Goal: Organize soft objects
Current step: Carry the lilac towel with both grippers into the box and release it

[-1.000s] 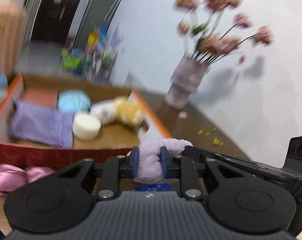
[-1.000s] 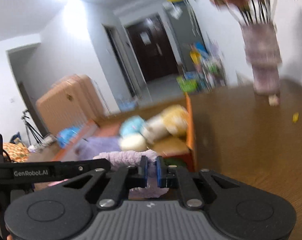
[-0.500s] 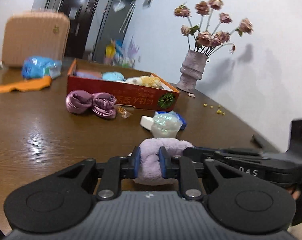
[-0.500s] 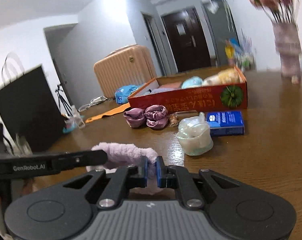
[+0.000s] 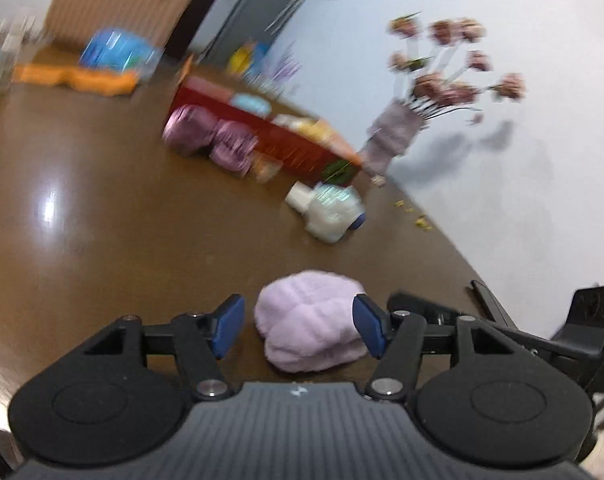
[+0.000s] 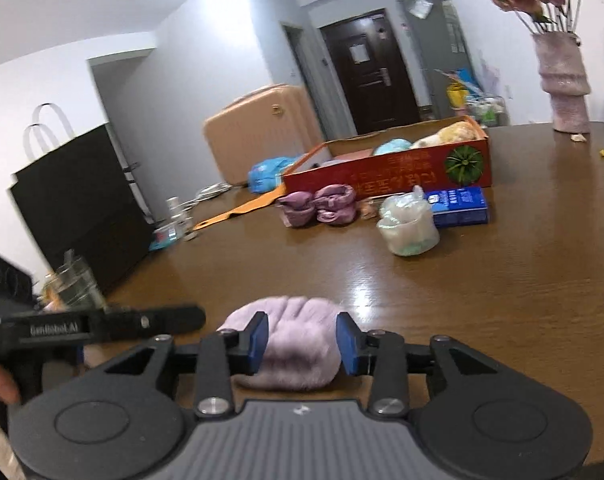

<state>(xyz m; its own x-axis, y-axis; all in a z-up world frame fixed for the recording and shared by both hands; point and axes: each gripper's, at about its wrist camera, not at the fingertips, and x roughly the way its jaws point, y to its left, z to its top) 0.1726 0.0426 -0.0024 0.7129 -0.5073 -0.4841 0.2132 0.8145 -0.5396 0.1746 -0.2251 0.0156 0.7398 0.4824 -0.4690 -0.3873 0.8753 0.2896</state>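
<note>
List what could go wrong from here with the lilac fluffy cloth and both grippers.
1. The lilac fluffy cloth lies loose on the table; the left gripper and right gripper have just been opening, so its folds may spring apart.
2. Both grippers crowd it and might bump.
3. Pulling back could snag and drag it.

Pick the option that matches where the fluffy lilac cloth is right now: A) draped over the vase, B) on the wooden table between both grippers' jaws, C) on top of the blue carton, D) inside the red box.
B: the lilac cloth lies bunched on the table, between the parted jaws of the right gripper and the left gripper.
</note>
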